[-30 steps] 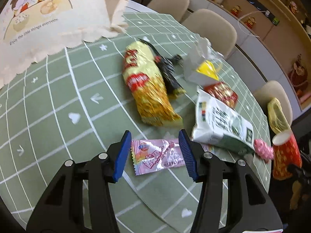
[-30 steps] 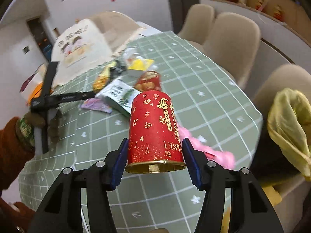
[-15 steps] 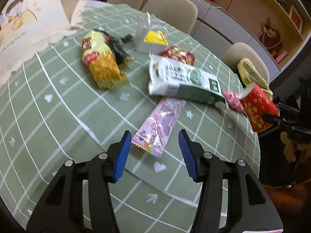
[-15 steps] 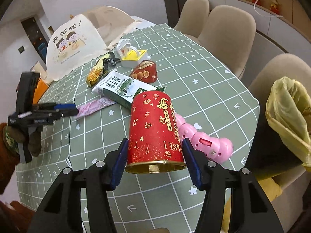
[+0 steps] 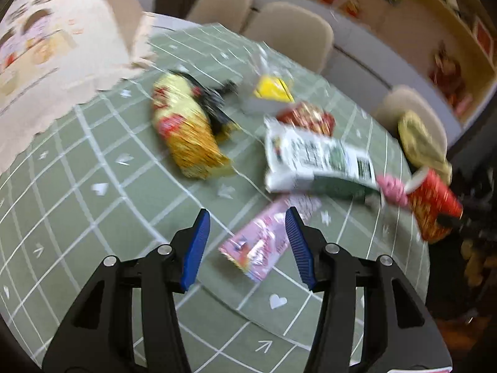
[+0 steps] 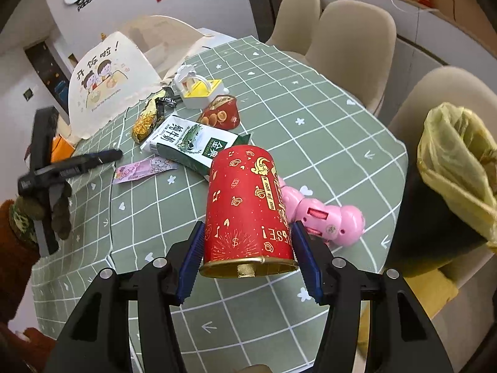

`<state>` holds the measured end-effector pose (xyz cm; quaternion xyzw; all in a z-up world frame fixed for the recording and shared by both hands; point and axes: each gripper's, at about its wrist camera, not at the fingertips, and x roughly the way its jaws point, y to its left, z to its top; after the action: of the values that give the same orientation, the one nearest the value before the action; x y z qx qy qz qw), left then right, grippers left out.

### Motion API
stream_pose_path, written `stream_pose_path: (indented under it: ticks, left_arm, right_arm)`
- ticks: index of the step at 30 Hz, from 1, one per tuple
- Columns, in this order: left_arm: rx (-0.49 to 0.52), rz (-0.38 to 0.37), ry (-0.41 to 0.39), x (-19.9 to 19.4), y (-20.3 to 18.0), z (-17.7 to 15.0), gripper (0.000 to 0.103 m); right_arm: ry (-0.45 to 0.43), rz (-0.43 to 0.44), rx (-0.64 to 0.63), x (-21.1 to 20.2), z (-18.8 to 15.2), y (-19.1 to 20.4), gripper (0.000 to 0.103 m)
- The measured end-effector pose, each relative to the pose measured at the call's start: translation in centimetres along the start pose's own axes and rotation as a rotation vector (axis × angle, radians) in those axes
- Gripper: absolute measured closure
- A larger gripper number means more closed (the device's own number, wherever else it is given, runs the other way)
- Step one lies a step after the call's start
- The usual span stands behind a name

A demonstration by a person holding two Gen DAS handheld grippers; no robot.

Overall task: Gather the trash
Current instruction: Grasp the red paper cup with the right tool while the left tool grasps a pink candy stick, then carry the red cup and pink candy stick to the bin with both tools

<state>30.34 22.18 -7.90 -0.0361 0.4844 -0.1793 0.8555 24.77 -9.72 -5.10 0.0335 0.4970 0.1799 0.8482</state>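
My right gripper (image 6: 248,255) is shut on a red and gold can (image 6: 248,205), held above the green table (image 6: 326,130); the can also shows in the left wrist view (image 5: 433,208). My left gripper (image 5: 247,242) is open and empty above a pink wrapper (image 5: 267,239), which lies partly between the fingers; the wrapper also shows in the right wrist view (image 6: 144,169). A white and green milk carton (image 5: 313,161), a gold snack bag (image 5: 186,130) and a small red packet (image 5: 307,118) lie further back. A bin lined with a yellow bag (image 6: 456,155) stands off the table's right edge.
A pink toy (image 6: 323,214) lies by the can. A yellow and white box (image 6: 198,90) and a black wrapper (image 5: 211,102) sit at the back. A printed cloth bag (image 6: 105,84) stands far left. Beige chairs (image 6: 351,46) ring the table.
My left gripper has shifted toward the pink wrapper, still open; its view is blurred by motion. The right gripper keeps hold of the red can and has barely moved.
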Motion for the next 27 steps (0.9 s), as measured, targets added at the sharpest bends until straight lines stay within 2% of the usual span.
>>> stream_pose_path:
  ticks: [6, 9, 12, 15, 17, 18, 23, 27]
  left_arm:
    - [0.054, 0.029, 0.059, 2.4, -2.0, 0.0, 0.055]
    - [0.096, 0.003, 0.094, 2.8, -3.9, -0.6, 0.057]
    - [0.135, -0.007, 0.112, 2.9, -6.0, -1.6, 0.067]
    - [0.098, 0.019, 0.103, 3.0, -6.6, -2.0, 0.074]
    - [0.048, 0.036, 0.105, 3.0, -6.5, -2.0, 0.088]
    - [0.016, 0.04, 0.107, 3.0, -6.4, -2.1, 0.09]
    - [-0.02, 0.039, 0.087, 2.0, -7.0, -2.9, 0.097]
    - [-0.077, -0.001, 0.034, 0.1, -8.1, -3.6, 0.097]
  right_arm:
    - [-0.008, -0.025, -0.049, -0.4, 0.0, 0.8, 0.05]
    - [-0.02, -0.024, -0.039, -1.0, -0.1, 0.8, 0.05]
    - [-0.032, -0.029, -0.031, -1.5, -0.4, 0.7, 0.05]
    - [-0.043, -0.031, -0.015, -2.3, -1.1, 0.7, 0.05]
    - [-0.053, -0.031, -0.003, -3.0, -1.7, 0.7, 0.05]
    - [-0.06, -0.033, 0.001, -3.5, -2.1, 0.8, 0.05]
    - [-0.098, -0.055, 0.022, -6.1, -4.2, 0.7, 0.05]
    - [-0.137, -0.068, 0.048, -8.1, -5.5, -0.1, 0.05]
